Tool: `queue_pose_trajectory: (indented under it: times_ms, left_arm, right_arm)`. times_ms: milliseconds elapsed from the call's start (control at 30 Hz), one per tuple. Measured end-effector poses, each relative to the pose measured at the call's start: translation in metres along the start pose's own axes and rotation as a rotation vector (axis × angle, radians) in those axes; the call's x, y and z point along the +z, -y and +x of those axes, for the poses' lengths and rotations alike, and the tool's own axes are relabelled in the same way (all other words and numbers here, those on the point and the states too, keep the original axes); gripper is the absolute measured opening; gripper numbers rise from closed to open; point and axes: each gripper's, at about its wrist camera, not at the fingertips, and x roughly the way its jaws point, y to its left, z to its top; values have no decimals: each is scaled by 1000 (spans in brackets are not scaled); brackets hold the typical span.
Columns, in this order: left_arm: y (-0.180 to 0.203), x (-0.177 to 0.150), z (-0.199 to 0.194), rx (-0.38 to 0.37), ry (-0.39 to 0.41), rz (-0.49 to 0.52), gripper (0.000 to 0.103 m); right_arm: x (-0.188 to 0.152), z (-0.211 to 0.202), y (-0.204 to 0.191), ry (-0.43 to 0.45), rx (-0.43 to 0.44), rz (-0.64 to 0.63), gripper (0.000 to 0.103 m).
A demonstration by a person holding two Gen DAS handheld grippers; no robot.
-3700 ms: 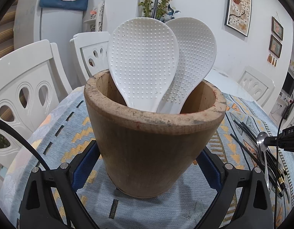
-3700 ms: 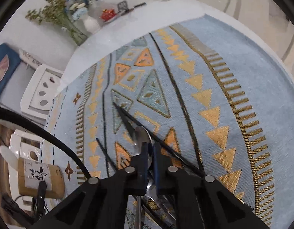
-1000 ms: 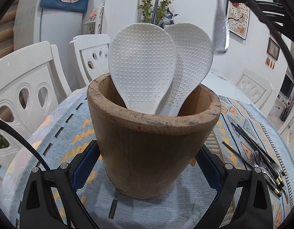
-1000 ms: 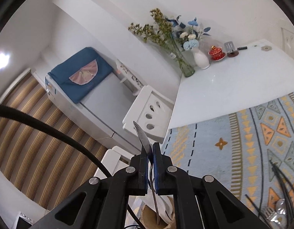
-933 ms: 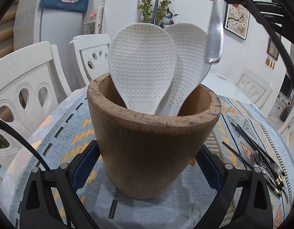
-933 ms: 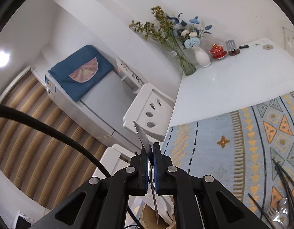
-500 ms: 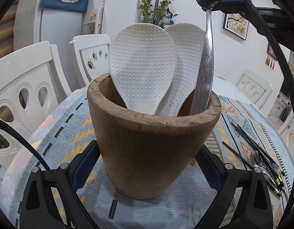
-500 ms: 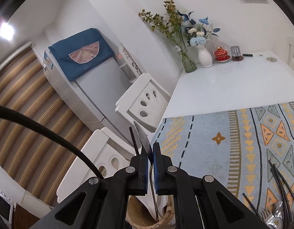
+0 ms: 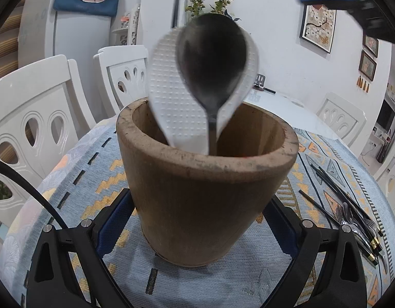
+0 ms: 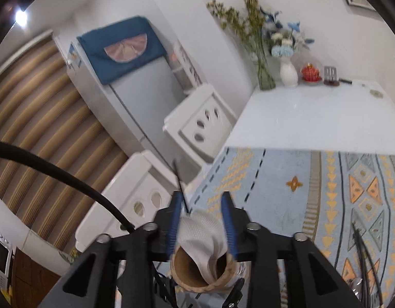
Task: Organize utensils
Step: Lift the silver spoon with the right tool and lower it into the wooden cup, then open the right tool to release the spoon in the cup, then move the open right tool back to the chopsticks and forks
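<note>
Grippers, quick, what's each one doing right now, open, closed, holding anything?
Left gripper: closed on the wooden utensil holder, pads against both its sides.
Right gripper: open, jaws have just been opening, nothing between them; the metal spoon stands in the holder.

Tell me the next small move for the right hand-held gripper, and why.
Probably swing the right hand-held gripper, jaws just opened and empty, toward the loose metal cutlery and black chopsticks on the patterned cloth: the dark metal spoon already stands in the wooden holder.

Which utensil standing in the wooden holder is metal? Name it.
The dark metal spoon, standing bowl-up in the wooden holder in front of the two white dimpled rice paddles. It alone is dark and smooth; the paddles are white plastic.
</note>
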Motion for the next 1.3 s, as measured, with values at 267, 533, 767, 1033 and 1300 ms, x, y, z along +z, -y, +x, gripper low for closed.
queue_pose_trajectory:
  times_ms: [267,533,767,1033,1300]
  left_arm:
    - [2,2,2,5,-3,4,97]
    - [3,2,3,8,-4,6,97]
    - [-1,4,8,6,-19,1,97]
    - [-3,5,9,8,-19,4,97]
    - [-3,4,10,9,-19,6,97]
  right_arm:
    - [10,-47,29,81,-66,56,53]
    - [-3,-79,96,77,-148,244,54]
    - [-15,-108,120,51,-278,212,54]
    - [-62,-100,147,-139,-391,192,54]
    - [-120,-63,176,-381,-367,214,27]
